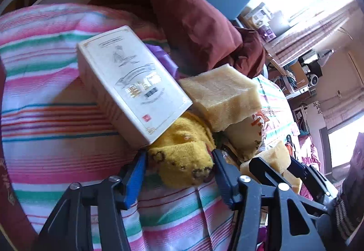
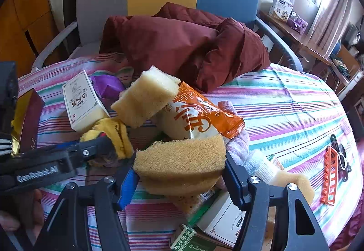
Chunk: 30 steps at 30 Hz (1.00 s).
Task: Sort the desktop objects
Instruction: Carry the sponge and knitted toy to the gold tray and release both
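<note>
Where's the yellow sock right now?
In the left wrist view the yellow sock lies low at centre between the left gripper fingers, its far end tucked under the white box, with a sponge block to its right.

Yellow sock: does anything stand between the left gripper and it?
Nothing visible does. The yellow sock already lies between the left gripper's pads. The white box leans over its far end and may shift if the sock is pulled out.
</note>
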Motion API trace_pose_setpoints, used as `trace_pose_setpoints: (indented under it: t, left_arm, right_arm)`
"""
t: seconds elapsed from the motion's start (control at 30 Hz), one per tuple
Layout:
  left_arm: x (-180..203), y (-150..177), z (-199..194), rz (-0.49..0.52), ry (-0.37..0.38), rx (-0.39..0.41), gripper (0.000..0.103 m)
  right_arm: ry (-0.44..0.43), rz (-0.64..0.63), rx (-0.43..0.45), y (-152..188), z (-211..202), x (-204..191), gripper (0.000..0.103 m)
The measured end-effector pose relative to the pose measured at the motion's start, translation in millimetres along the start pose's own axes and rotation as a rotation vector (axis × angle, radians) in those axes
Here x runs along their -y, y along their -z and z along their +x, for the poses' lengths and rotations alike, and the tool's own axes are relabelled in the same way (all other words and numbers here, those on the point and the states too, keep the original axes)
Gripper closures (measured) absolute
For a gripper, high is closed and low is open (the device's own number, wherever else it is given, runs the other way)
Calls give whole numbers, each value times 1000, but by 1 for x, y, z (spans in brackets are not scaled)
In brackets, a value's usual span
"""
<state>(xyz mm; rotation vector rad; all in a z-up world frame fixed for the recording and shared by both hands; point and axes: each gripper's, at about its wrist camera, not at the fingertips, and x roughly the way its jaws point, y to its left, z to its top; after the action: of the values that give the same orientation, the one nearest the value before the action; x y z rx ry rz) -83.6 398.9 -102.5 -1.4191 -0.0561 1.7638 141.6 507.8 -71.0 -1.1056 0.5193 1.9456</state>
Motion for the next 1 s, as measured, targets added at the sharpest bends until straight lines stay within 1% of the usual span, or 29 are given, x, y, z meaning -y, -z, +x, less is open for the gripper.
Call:
trace_pose_setpoints:
  t: [0.03,0.07,0.17,0.27,0.4,0.57,0.63,0.7,0.8,1.0]
  left_arm:
    - [3,1,-1,24,-12,15,57]
    - [5,2,-2,40,-21,30,63]
    - [11,9,-10,79,-17,57,69]
    - [11,18,-25,90,-3,77,69]
    - [16,38,-53,144,-9,116,69]
    - [8,61,-89,138,-29,164,69]
    - [2,72,-109,150,-78,202,69]
    - [-3,78,-126,156,-112,233,69]
    - [-12,91,-159,167,-204,302,68]
    - [-35,111,-205,162,-369,394,68]
  right_arm:
    - [0,1,2,0,0,0,36]
    - [0,3,3,0,-1,1,36]
    - [1,6,12,-1,-3,2,36]
    - [-10,13,34,-2,-8,3,36]
    - [-35,14,77,-4,-19,4,36]
    - [-124,-14,161,-3,-40,-6,36]
    - [-158,-44,188,-2,-47,-14,36]
    - [-197,-76,210,2,-55,-24,36]
    - [-248,-108,225,5,-62,-37,36]
    - [-340,-138,222,15,-73,-64,36]
